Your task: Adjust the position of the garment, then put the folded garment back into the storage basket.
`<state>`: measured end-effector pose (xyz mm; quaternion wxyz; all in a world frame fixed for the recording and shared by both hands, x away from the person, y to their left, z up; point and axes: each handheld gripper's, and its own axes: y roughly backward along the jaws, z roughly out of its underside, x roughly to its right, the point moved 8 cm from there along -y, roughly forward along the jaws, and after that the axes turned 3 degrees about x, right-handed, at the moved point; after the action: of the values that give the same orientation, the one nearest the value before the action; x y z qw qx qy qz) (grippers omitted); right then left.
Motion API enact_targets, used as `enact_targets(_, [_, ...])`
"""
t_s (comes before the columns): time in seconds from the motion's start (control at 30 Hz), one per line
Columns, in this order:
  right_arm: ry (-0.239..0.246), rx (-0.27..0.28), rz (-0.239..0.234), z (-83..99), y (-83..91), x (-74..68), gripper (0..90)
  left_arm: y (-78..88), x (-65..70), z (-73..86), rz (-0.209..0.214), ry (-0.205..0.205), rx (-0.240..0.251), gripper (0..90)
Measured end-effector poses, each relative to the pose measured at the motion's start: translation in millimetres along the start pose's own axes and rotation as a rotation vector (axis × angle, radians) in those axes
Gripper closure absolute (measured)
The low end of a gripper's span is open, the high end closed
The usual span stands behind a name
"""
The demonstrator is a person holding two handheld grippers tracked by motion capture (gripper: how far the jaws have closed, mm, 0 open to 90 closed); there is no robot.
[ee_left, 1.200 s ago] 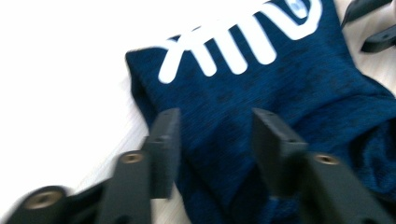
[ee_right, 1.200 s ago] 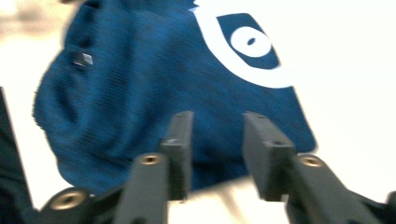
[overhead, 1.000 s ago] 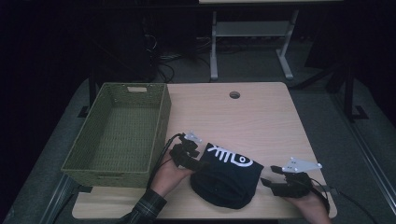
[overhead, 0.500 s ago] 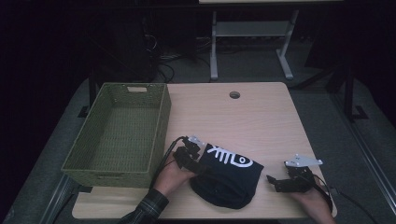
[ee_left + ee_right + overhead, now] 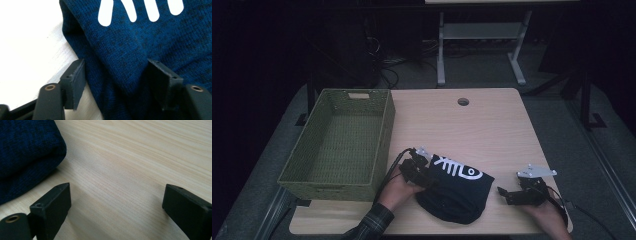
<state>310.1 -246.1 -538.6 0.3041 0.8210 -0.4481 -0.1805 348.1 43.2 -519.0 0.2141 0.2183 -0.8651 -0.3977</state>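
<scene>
Garment: a folded dark blue knit sweater (image 5: 457,192) with a white fish-bone print lies near the front edge of the table (image 5: 492,130), about midway between the two front corners.
Left gripper: the left gripper (image 5: 428,176) is right at the sweater's left edge, and in the left gripper view (image 5: 115,82) a fold of the knit sits between the jaws; they have just been closing, yet they stand apart, one pad beside the fold over the table, the other against the cloth, so no clamp.
Right gripper: the right gripper (image 5: 503,193) sits low near the front right corner, just right of the sweater; in the right gripper view (image 5: 116,205) its jaws are spread wide over bare wood, having just been opening, nothing between them.
Basket: a green woven basket (image 5: 384,145) stands along the table's left edge, well clear of the sweater.
</scene>
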Motion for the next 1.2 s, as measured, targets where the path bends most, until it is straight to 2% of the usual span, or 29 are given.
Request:
enact_targets(0.13, [0.000,0.001,-0.001,-0.1,-0.1,-0.2,7.8,0.6,3.0,0.3,0.050,-0.001,-0.009,47.8])
enact_targets(0.17, [-0.001,0.001,-0.003,-0.2,-0.3,-0.6,7.8,-0.5,5.6,-0.8,0.057,0.027,0.004,53.2])
enact_targets(0.47, [0.009,0.000,-0.015,-0.3,-0.3,-2.0,7.9,-0.1,7.6,-2.9,0.066,0.023,-0.022,67.5])
enact_targets(0.63, [0.013,0.000,-0.020,-0.3,-0.4,-2.5,7.9,1.1,9.1,-4.7,0.064,0.029,-0.028,69.5])
enact_targets(0.77, [0.010,-0.002,-0.019,-0.1,-0.3,-2.6,7.8,6.8,10.0,-9.1,0.094,0.058,-0.008,70.5])
enact_targets(1.07, [0.008,-0.003,-0.020,0.0,-0.2,-2.8,7.9,22.7,16.2,-22.4,0.116,0.059,0.021,72.1])
enact_targets(1.2, [0.008,-0.002,-0.020,-0.1,-0.2,-2.8,7.8,33.1,16.3,-29.9,0.113,0.053,0.017,72.1])
